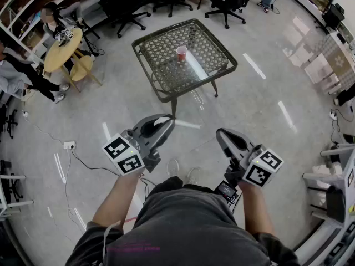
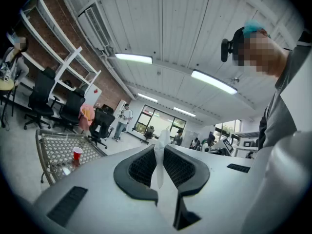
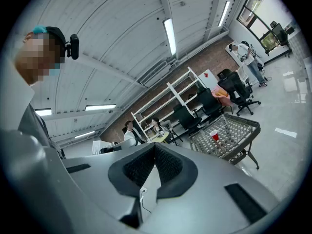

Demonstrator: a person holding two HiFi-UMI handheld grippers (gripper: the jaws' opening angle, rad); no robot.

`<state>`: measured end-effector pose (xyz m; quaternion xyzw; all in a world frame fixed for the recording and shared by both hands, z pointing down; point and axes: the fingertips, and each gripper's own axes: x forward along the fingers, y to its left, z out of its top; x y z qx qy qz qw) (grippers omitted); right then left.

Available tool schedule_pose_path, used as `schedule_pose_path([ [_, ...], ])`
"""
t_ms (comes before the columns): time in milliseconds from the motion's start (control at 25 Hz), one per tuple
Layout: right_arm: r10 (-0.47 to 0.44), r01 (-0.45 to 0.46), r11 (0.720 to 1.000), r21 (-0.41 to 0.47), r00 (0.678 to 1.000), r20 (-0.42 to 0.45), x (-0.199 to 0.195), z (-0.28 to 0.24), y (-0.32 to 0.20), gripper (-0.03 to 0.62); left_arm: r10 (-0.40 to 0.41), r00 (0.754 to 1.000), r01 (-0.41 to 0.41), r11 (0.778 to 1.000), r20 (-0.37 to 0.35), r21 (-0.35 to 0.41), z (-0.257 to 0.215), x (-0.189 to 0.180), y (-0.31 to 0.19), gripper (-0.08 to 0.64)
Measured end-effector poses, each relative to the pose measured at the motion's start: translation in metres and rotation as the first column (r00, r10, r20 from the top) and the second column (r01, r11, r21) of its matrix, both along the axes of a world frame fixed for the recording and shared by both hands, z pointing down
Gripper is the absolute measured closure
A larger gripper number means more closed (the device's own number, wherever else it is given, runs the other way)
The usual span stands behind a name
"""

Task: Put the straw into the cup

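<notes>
The left hand-held gripper [image 1: 166, 122] pinches the straw [image 2: 159, 155], the right hand-held gripper [image 1: 221, 133] is closed and empty, and the red cup [image 1: 181, 52] stands well apart at 12 o'clock, still without the straw.

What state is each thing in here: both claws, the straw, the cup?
Left claw: shut on the straw.
Right claw: shut, empty.
Cup: upright on the mesh table, no straw inside.

Bright ceiling strip lights [image 2: 134, 58], glare streaks on floor [image 1: 255, 65]; fisheye edges dark, warped
</notes>
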<state>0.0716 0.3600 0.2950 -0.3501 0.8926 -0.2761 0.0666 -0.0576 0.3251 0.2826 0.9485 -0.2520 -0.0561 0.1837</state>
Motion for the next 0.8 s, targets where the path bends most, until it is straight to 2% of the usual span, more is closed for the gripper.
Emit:
schedule_pose_path([
  [800, 0.006, -0.005, 1.0, -0.022, 1.0, 0.017, -0.0076, 0.005, -0.0044, 0.578, 0.036, 0.999, -0.036, 0.999, -0.004, -0.006, 0.0052, -0.003, -0.0082, 0.509],
])
